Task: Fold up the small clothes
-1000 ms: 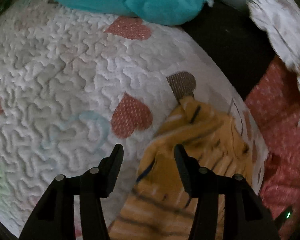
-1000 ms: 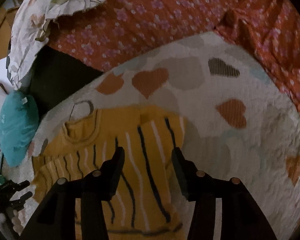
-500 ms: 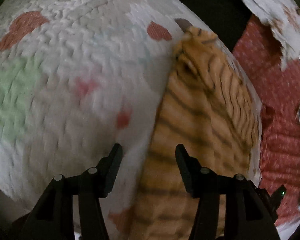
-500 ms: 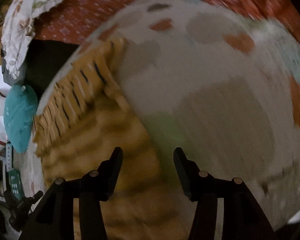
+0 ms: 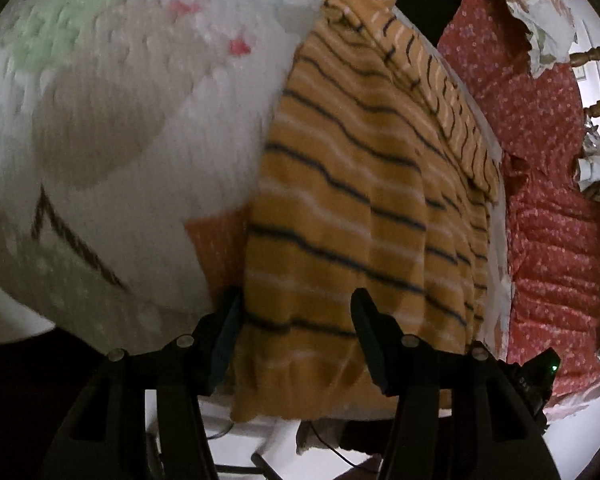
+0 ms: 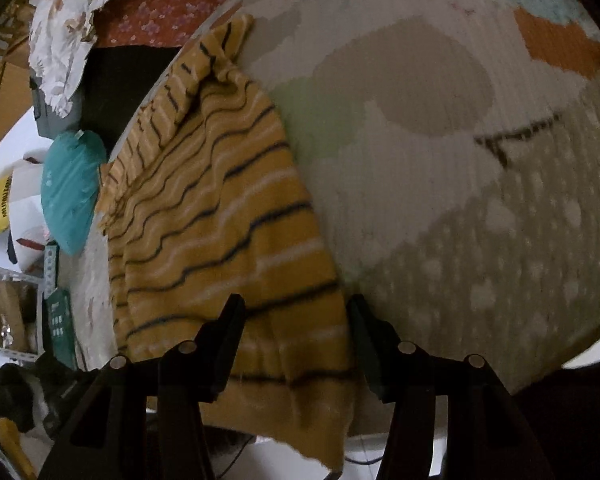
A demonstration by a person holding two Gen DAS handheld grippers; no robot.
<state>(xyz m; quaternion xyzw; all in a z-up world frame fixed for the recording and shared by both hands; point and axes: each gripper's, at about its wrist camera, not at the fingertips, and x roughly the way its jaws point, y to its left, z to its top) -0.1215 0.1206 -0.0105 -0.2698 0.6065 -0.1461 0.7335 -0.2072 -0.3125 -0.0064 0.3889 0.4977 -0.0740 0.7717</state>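
Teal cushion [image 6: 71, 192], right view only

sweater [image 5: 352, 208]: soft knit cloth | quilt [image 5: 140, 120]: textured matt fabric

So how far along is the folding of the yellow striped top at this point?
Early. Done: the yellow striped top lies lengthwise on the heart-print quilt, one sleeve laid over its body, hem hanging past the quilt's near edge. In hand: left gripper and right gripper each hang open over a hem corner, neither pinching cloth. Left: grip the hem, fold the body over, finish the bundle.
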